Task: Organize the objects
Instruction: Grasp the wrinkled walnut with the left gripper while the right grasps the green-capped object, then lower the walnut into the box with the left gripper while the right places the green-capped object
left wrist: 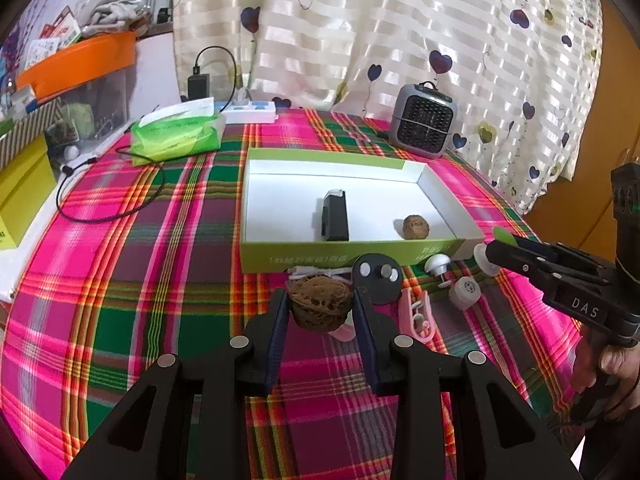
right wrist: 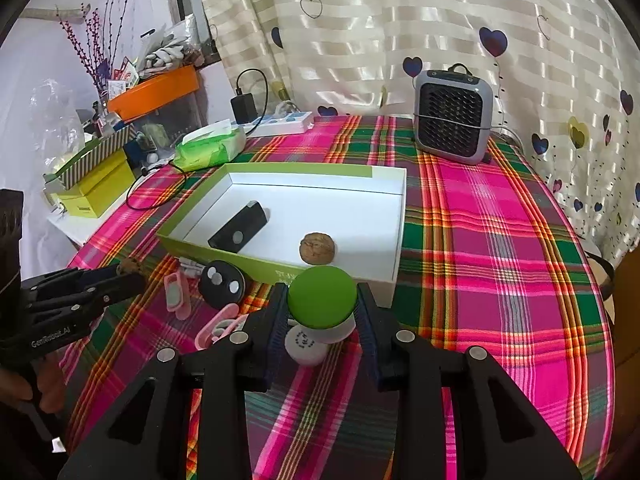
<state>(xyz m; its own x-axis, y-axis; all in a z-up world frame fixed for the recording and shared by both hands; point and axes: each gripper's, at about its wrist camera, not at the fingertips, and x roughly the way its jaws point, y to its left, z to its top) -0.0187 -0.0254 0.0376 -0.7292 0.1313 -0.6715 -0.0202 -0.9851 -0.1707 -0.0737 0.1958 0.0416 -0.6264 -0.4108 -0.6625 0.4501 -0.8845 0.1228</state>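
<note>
- Left wrist view: left gripper [left wrist: 320, 308] clamps a dark brown, deeply wrinkled walnut [left wrist: 319, 307] above the plaid tablecloth [left wrist: 160, 280], just short of the green-and-white box [left wrist: 256, 256].
- In the box: a black rectangular device [left wrist: 335, 220] and a second walnut [left wrist: 416, 227], well apart.
- Right wrist view: right gripper [right wrist: 322, 316] grips a green-domed knob [right wrist: 322, 300] with a white base, near the box's front wall.
- On the cloth beside it: black round disc [right wrist: 222, 283], pink clips [right wrist: 176, 291].
</note>
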